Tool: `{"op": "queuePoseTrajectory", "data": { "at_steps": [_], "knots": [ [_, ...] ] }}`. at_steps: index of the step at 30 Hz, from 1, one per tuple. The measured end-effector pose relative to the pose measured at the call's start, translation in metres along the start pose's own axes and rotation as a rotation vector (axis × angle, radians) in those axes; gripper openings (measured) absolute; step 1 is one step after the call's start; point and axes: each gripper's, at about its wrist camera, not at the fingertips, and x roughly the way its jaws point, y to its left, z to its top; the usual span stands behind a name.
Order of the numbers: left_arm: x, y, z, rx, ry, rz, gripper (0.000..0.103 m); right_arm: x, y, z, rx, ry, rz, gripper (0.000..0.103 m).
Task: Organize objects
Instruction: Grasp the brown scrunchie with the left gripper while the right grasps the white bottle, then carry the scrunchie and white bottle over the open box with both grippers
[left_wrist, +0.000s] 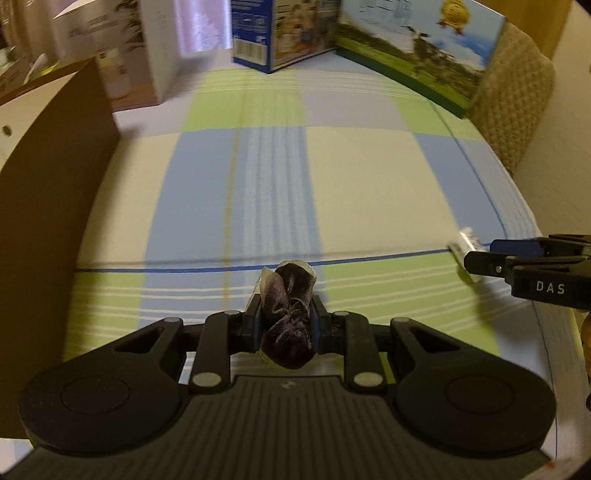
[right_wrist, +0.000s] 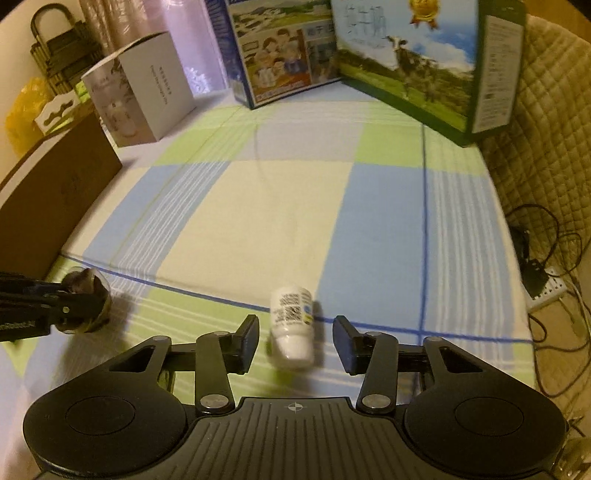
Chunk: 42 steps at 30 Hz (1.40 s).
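Jaws of the left gripper (left_wrist: 286, 325) are clamping a dark velvet bundle (left_wrist: 288, 317); right gripper (right_wrist: 295, 341) jaws are standing apart around a white bottle (right_wrist: 291, 325), untouched, pointing twelve o'clock.

white bottle between parted right jaws

the right gripper (right_wrist: 295, 341) straddles a small white bottle (right_wrist: 293, 325), pads clear of it, over a checked cloth (right_wrist: 258, 206).

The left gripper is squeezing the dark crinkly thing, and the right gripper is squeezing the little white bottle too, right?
Not quite. The left gripper does squeeze the dark crinkly thing, but the right gripper is not squeezing the little white bottle. The right wrist view shows gaps between both pads and the bottle.
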Motion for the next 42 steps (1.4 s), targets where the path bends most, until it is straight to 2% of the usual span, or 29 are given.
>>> {"op": "queuePoseTrajectory", "data": {
  "at_steps": [5, 13, 25, 35, 42],
  "knots": [
    [-0.005, 0.009, -0.003, -0.014, -0.002, 0.017, 0.02, 0.007, 0.006, 0.001, -0.028, 0.005, -0.027, 0.024],
    [-0.016, 0.017, -0.007, -0.023, -0.009, 0.032, 0.02, -0.004, 0.018, -0.003, -0.016, 0.001, 0.025, 0.024],
    [-0.053, 0.015, -0.02, -0.033, -0.057, 0.027, 0.02, -0.047, 0.058, -0.005, -0.026, -0.059, 0.157, 0.024],
    [-0.109, 0.041, -0.037, -0.062, -0.125, -0.022, 0.02, -0.088, 0.117, -0.008, -0.035, -0.131, 0.221, 0.024],
    [-0.153, 0.086, -0.038, -0.025, -0.19, -0.077, 0.02, -0.095, 0.191, -0.001, -0.009, -0.162, 0.276, 0.024]
  ]
}}
